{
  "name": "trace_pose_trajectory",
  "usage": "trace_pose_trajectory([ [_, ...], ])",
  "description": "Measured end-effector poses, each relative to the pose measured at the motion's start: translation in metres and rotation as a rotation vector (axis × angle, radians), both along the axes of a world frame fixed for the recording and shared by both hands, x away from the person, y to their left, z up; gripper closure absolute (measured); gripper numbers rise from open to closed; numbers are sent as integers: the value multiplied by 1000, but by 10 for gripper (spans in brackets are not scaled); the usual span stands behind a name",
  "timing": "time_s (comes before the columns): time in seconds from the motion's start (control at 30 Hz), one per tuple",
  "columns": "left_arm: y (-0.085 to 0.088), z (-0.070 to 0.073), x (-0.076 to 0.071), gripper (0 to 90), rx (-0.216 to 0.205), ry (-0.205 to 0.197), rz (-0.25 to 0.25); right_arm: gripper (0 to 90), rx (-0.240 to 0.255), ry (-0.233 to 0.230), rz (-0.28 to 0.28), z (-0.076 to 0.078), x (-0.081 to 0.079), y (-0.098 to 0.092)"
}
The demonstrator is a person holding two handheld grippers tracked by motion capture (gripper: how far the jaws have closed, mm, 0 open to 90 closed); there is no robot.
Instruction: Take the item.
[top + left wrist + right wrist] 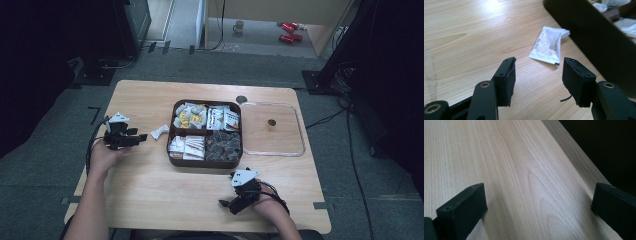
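Nearest, the right gripper (234,204) hovers by the tabletop's (150,185) near edge, its fingers (461,211) spread wide over bare wood. The left gripper (139,137) has its fingers (505,81) open and empty; one white sachet (548,45) lies just ahead of them, beside the brown four-compartment tray (171,150) of packets. Beyond the tray's far side, one clear lid (300,132) lies flat.

The high view looks forward and down over my tabletop (150,195) from above my side. My left hand-held gripper (537,75) camera sits low and close, facing a white sachet (547,45) beside the brown tray (594,42), both shared with the high view. My right one skims bare wood.
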State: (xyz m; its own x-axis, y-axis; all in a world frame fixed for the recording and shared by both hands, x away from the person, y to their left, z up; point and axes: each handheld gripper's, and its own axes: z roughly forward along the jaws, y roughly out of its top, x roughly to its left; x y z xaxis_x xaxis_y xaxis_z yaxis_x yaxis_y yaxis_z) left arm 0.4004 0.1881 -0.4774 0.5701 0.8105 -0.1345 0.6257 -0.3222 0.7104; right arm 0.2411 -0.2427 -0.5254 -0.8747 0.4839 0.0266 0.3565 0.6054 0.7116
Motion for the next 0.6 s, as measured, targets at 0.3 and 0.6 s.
trace_pose_trajectory([
  [0.3,18,-15,5,440,58,35,51,0,0,-1,1,0,0,0],
  [0.6,30,-24,7,433,97,40,80,0,0,-1,0,0,0,0],
])
